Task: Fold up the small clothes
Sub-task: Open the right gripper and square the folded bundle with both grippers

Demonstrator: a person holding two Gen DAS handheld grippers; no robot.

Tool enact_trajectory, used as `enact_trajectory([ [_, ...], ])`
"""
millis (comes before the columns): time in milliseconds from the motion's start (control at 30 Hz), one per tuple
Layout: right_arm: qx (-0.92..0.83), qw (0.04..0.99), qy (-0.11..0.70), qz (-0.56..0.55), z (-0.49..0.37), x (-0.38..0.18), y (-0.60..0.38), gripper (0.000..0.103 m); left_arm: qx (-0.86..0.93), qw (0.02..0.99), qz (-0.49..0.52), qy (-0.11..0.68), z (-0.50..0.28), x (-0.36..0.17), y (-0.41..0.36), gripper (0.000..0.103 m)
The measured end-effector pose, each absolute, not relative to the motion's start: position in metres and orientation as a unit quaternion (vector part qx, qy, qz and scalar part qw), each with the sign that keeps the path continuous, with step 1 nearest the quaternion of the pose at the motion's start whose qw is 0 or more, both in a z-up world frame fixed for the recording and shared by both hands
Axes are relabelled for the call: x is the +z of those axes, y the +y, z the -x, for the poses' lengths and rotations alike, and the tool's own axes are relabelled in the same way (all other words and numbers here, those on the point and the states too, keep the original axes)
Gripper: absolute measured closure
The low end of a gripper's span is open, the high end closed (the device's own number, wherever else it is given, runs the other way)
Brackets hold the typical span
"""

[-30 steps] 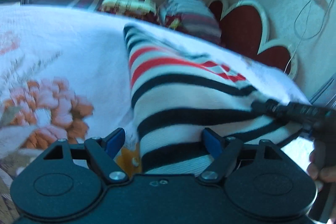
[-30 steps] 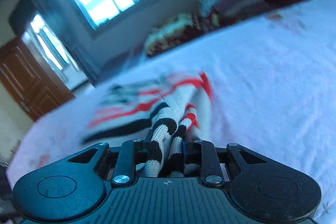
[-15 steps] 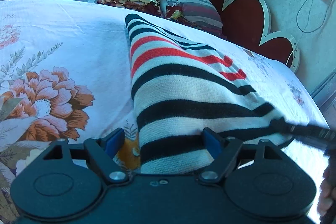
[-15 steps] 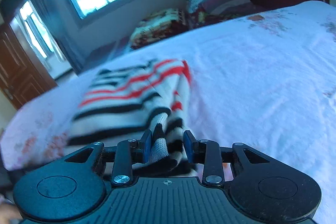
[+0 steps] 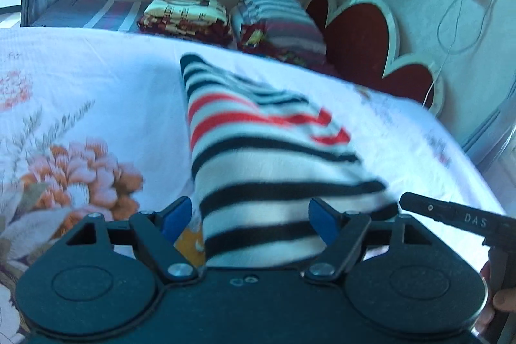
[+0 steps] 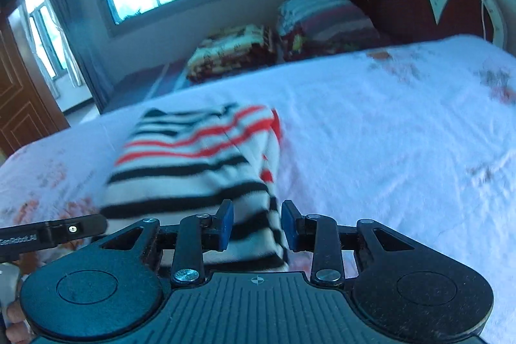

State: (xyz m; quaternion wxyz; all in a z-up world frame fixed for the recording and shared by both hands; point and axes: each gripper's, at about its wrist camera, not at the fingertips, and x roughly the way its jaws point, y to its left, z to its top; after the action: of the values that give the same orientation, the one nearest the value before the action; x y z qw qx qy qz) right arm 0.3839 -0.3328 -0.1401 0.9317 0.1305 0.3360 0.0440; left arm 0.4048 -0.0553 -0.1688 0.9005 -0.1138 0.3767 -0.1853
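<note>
Both jaws open; striped sweater [image 5: 258, 176] lies between each pair, on bedsheet [image 5: 96, 79].

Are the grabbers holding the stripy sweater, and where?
Looks like nothing is held. The striped sweater lies on the bed; its near edge sits loose between the open left gripper and right gripper.

Open bedspread to both sides, clutter only at the far end

Ahead of the left gripper [image 5: 250, 220] the striped sweater [image 5: 258, 157] fills the way; bare bedspread [image 5: 96, 79] lies open off its left side. The right gripper [image 6: 256, 226] has free sheet to its right. Beyond the cloth, folded blankets [image 5: 185, 13], a striped pillow [image 5: 280, 21] and the heart-shaped headboard [image 5: 361, 37] close the far edge.
</note>
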Motion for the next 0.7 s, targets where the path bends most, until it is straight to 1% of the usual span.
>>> enact_trajectory([
  [67, 0.054, 0.936, 0.325, -0.122, -0.395, -0.131, -0.323, 0.07, -0.178, 0.906, 0.112, 0.367, -0.41, -0.163, -0.055, 0.025],
  [167, 0.072, 0.936, 0.328, -0.103, -0.422, -0.134, -0.307, 0.071, -0.16, 0.91, 0.113, 0.365, -0.425, -0.161, -0.054, 0.026],
  [233, 0.084, 0.932, 0.336, -0.104, -0.442, -0.141, -0.301, 0.078, -0.147, 0.91, 0.117, 0.369, -0.435, -0.161, -0.054, 0.027],
  [267, 0.089, 0.931, 0.339, -0.105, -0.45, -0.144, -0.299, 0.079, -0.142, 0.91, 0.118, 0.371, -0.441, -0.162, -0.055, 0.027],
  [467, 0.11, 0.923, 0.354, -0.097, -0.488, -0.161, -0.298, 0.079, -0.138, 0.902, 0.11, 0.395, -0.471, -0.18, -0.068, 0.028],
  [567, 0.1, 0.922, 0.369, -0.065, -0.497, -0.181, -0.302, 0.079, -0.142, 0.895, 0.116, 0.406, -0.476, -0.193, -0.069, 0.026],
  [633, 0.1, 0.919, 0.378, -0.058, -0.501, -0.197, -0.308, 0.086, -0.143, 0.893, 0.117, 0.41, -0.477, -0.201, -0.07, 0.024],
  [700, 0.102, 0.925, 0.365, -0.042, -0.5, -0.205, -0.309, 0.087, -0.145, 0.89, 0.129, 0.413, -0.48, -0.208, -0.066, 0.022],
])
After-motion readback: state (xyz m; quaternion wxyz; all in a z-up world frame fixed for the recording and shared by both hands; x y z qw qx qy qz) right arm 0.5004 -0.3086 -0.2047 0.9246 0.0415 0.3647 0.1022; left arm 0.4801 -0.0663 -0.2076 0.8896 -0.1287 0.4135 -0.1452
